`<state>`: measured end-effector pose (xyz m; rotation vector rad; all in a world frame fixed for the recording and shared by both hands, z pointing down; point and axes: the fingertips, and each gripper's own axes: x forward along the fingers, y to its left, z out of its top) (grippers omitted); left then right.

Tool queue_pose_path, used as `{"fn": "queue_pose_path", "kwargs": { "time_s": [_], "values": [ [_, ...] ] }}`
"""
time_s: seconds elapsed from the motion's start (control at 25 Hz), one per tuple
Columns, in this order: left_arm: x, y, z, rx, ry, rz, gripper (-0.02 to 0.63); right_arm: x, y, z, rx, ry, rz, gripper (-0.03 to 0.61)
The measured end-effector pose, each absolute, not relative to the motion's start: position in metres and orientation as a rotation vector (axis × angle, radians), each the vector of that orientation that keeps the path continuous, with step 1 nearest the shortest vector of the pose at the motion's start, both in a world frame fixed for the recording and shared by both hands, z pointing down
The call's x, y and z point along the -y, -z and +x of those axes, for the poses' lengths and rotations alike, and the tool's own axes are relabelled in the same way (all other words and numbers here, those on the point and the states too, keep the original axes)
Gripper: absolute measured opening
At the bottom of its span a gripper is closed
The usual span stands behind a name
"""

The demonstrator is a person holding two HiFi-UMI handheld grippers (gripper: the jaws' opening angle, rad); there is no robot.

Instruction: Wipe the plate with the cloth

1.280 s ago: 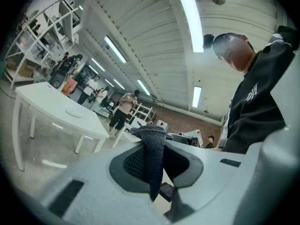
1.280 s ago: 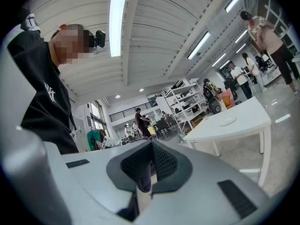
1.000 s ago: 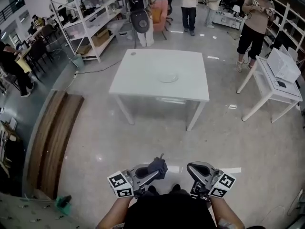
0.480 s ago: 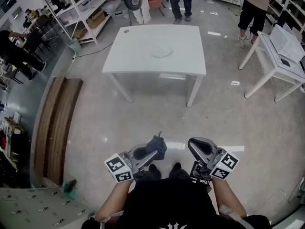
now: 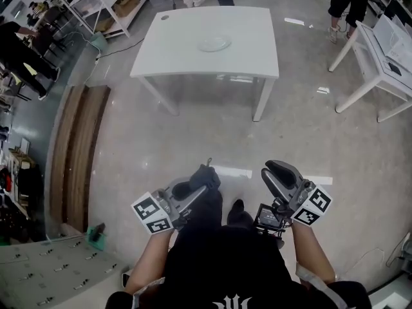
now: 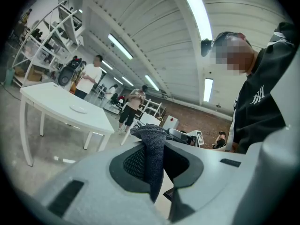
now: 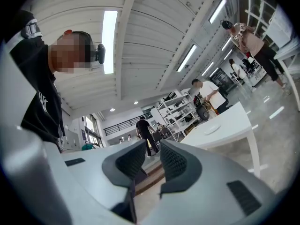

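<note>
The glossy floor (image 5: 193,134) is taking up most of the head view, and the white table (image 5: 187,60) is standing well ahead of the person, out of reach for now, so the wiping is not yet under way. The person is carrying both tools low and close to the body, tips pointing forward toward the table, which looks like a walking carry, not a working pose. The left hand-held gripper (image 5: 198,187) is clamping its jaws on the dark knitted cloth (image 6: 153,153), pinching a fold so the fabric is sticking up past the tips, probably to have it ready for wiping on arrival. The right hand-held gripper (image 7: 152,161) is holding nothing; its jaws are standing slightly apart with only floor showing between them, likely free to steady the dish. The plate (image 5: 214,43) is lying flat near the middle of the table toward its far side, apart from everything else, and it is appearing bare, though it is too small here to judge any dirt.
</note>
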<state>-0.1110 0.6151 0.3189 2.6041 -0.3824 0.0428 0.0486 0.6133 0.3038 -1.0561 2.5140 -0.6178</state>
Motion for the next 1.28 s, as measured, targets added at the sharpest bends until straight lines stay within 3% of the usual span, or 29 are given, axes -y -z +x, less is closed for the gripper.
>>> {"fn": "queue_pose_path", "kwargs": {
  "time_s": [1.0,1.28],
  "values": [
    [-0.341,-0.362,-0.145,0.261,0.012,2.481,0.051,-0.371,-0.315,0.019,-2.576,0.73,-1.245,0.066],
    [-0.295,-0.37,-0.126,0.276,0.025,2.455,0.051,-0.314,-0.325,0.034,-2.603,0.768,-1.206,0.066]
  ]
}}
